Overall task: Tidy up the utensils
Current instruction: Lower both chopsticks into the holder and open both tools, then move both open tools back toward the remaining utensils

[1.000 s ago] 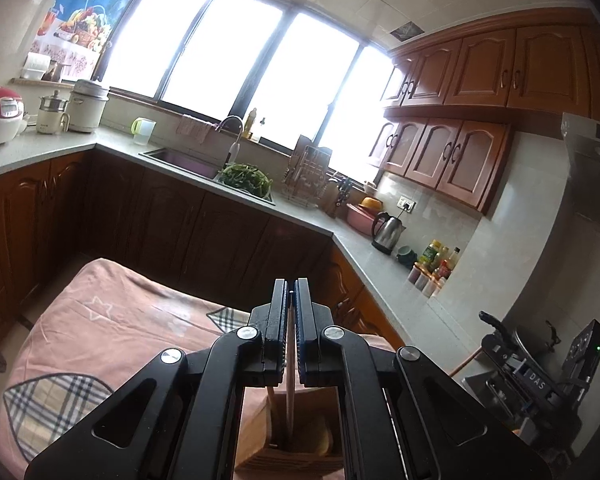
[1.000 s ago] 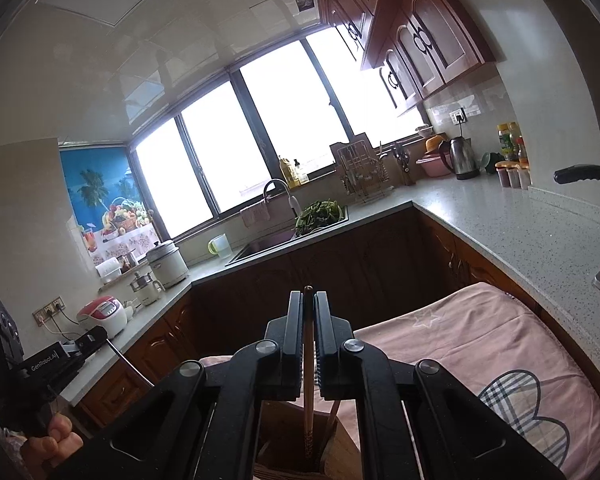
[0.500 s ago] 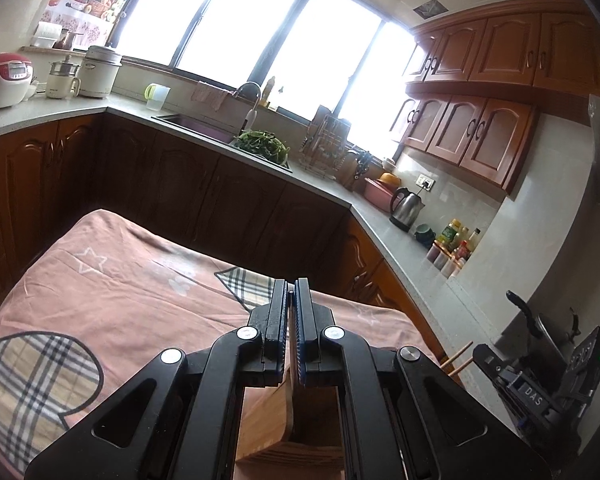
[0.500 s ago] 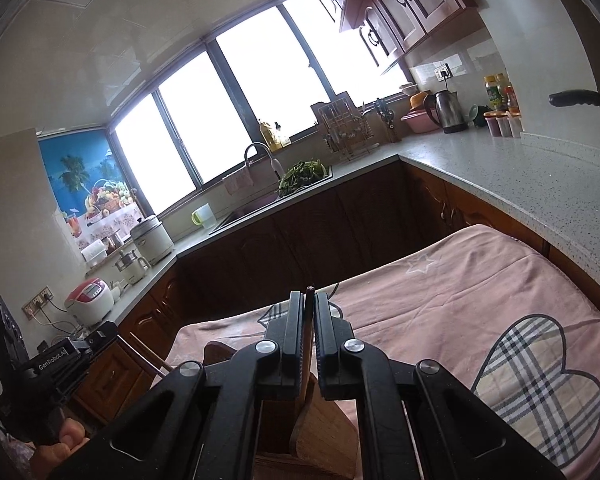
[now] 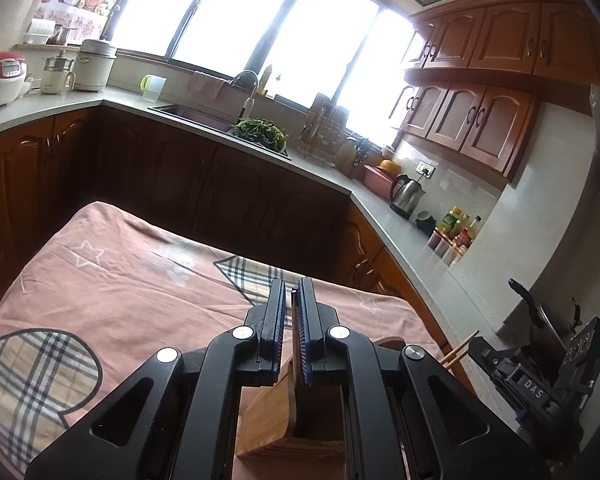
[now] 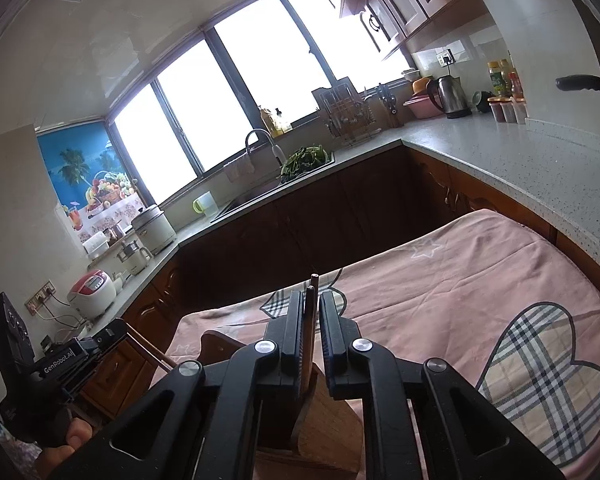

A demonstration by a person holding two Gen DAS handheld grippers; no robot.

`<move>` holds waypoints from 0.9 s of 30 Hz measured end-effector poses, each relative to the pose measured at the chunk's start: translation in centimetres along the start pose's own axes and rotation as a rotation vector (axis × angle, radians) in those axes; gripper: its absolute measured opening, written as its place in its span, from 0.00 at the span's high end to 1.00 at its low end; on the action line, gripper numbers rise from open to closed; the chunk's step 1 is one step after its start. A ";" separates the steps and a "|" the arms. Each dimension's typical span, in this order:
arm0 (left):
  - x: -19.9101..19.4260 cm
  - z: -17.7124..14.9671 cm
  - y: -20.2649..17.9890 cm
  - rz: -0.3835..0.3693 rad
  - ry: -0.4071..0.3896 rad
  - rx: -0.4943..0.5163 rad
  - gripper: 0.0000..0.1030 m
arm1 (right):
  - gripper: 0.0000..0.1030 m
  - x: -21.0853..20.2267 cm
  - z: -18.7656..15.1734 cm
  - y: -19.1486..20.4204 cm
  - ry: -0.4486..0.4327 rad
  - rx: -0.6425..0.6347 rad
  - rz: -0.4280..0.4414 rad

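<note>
A wooden utensil holder (image 5: 276,412) stands on the pink tablecloth (image 5: 120,292), right under both grippers; it also shows in the right wrist view (image 6: 324,436). My left gripper (image 5: 290,300) is nearly closed, with a thin utensil edge (image 5: 294,292) just showing between its fingers. My right gripper (image 6: 311,304) has its jaws slightly parted around a pair of brown chopsticks (image 6: 310,320) that reach down into the holder. In the left wrist view the right gripper's chopsticks (image 5: 460,346) show at the right. In the right wrist view the left gripper's body (image 6: 56,364) is at the lower left.
The table's pink cloth with plaid hearts (image 6: 540,364) spreads ahead. Dark wood cabinets (image 5: 220,184) and an L-shaped grey counter (image 6: 500,148) surround it, with a sink (image 5: 204,118), kettle (image 5: 408,196), dish rack (image 5: 328,136), rice cooker (image 5: 0,80) and bottles (image 5: 456,232).
Both grippers have tilted down toward the table. The right gripper's jaws have parted slightly around the chopsticks. The left gripper's gap has widened a little.
</note>
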State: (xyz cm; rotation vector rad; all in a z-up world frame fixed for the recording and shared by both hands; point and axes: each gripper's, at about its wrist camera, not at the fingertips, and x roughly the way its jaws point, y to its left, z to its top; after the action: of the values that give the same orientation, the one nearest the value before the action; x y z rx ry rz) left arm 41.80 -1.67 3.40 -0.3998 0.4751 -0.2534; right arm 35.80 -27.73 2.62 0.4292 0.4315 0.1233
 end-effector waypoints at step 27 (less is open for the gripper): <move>-8.5 -5.7 1.7 0.035 0.104 -0.007 0.04 | 0.03 -9.6 -3.6 -0.7 -0.029 0.039 0.028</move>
State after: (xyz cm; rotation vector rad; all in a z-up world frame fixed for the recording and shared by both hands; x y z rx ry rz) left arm 31.93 0.86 1.39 -0.3864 0.5850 -0.2393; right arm 25.59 -29.03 3.01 0.4751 0.3996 0.1358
